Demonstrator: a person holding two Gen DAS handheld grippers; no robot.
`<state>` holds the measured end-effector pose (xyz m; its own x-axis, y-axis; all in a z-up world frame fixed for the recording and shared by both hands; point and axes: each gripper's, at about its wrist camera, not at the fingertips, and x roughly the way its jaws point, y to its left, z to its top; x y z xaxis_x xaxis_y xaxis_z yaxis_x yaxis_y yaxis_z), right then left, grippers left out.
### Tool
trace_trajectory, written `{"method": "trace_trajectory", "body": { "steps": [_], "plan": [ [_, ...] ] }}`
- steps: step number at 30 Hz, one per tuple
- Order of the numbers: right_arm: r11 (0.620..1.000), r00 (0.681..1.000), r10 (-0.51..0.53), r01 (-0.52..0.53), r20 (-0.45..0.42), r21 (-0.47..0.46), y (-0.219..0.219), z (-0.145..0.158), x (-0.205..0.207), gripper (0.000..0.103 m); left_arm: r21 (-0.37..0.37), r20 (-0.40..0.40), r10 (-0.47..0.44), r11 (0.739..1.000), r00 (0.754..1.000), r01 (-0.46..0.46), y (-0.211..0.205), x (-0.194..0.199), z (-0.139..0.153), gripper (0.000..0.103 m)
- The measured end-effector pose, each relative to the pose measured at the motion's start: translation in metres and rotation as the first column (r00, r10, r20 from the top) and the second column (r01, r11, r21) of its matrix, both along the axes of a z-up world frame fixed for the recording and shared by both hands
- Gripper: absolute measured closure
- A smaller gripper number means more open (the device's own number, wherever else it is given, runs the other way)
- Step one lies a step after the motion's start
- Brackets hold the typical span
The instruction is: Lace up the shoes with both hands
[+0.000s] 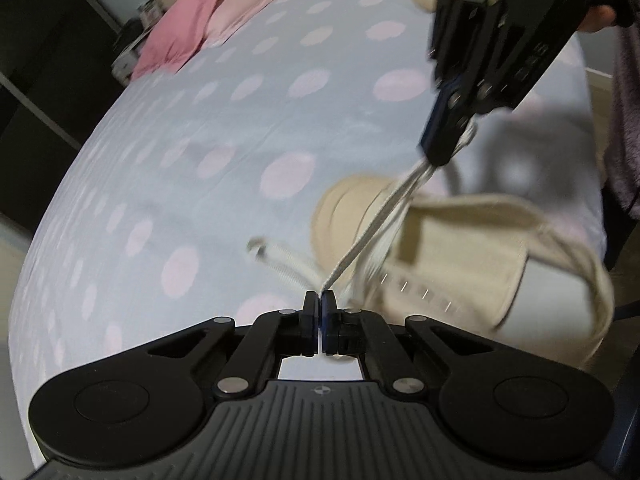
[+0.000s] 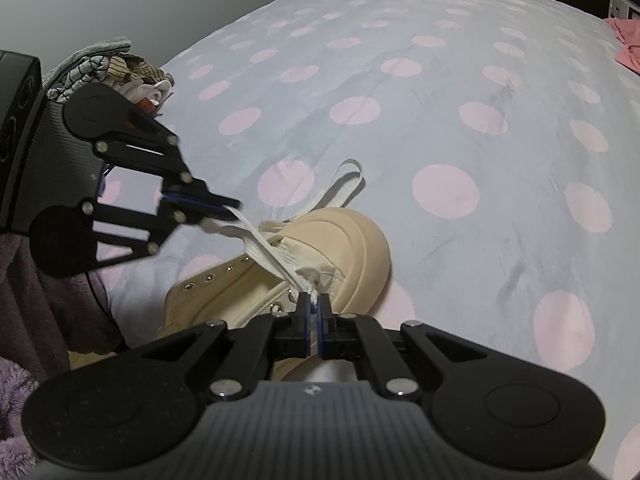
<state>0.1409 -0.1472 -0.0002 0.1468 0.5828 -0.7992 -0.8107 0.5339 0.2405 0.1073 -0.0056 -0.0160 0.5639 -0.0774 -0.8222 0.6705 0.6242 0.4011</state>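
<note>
So I've got both grippers clamped on the lace (image 1: pixel 372 224) right now. In the left wrist view, my left gripper (image 1: pixel 319 300) sits bottom centre with its jaws pinched on one stretch of lace, and that stretch runs taut up to the right gripper (image 1: pixel 434 156) in the upper right, which is also closed on it. In the right wrist view the right gripper (image 2: pixel 315 304) is at bottom centre, pinched on lace just above the shoe (image 2: pixel 320 248), and the left gripper (image 2: pixel 228 204) comes in from the left edge holding its bit.

The shoe lies mid-frame on the spotted bedspread (image 2: pixel 440 100), toe toward the upper right in that view. I can see a row of empty eyelets (image 2: pixel 208 278) on the near side, so my guess is only the bottom crossing is done and most of the lacing is left. A loose loop of lace (image 2: pixel 348 172) trails off past the toe.

How I'd play this step: keep tension even so the lace seats flat at the toe, but don't yank, because the shoe isn't pinned and I reckon it'll slide on that soft blanket. Then regrip near the tip, since a long floppy tail won't aim into an eyelet. The left view is blurry, so I can't tell which eyelet comes next.
</note>
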Motion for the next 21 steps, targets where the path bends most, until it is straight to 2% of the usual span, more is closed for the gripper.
{"method": "trace_trajectory", "body": {
  "steps": [7, 12, 16, 17, 21],
  "plan": [
    [1.000, 1.000, -0.004, 0.004, -0.008, -0.014, 0.001, -0.004, 0.001, 0.100, 0.019, -0.029, 0.102, 0.995, 0.994, -0.101, 0.028, -0.006, 0.003, 0.103],
    [1.000, 1.000, -0.009, 0.009, -0.017, -0.017, 0.001, -0.005, 0.001, 0.100, -0.098, -0.045, 0.059, 0.993, 0.997, -0.063, 0.032, -0.015, 0.021, 0.101],
    [1.000, 1.000, -0.011, 0.011, -0.013, -0.012, 0.000, -0.003, 0.001, 0.100, -0.195, -0.022, -0.007, 0.981, 1.000, 0.003, 0.025, -0.020, 0.039, 0.068],
    [1.000, 1.000, -0.010, 0.010, -0.011, -0.009, 0.000, -0.002, 0.000, 0.100, -0.208, -0.006, -0.024, 0.978, 1.000, 0.023, 0.020, -0.020, 0.043, 0.065],
    [1.000, 1.000, -0.007, 0.007, -0.005, 0.005, 0.000, 0.001, -0.002, 0.100, -0.207, 0.014, -0.133, 0.969, 0.991, 0.133, -0.008, -0.020, 0.045, 0.065]
  ]
}}
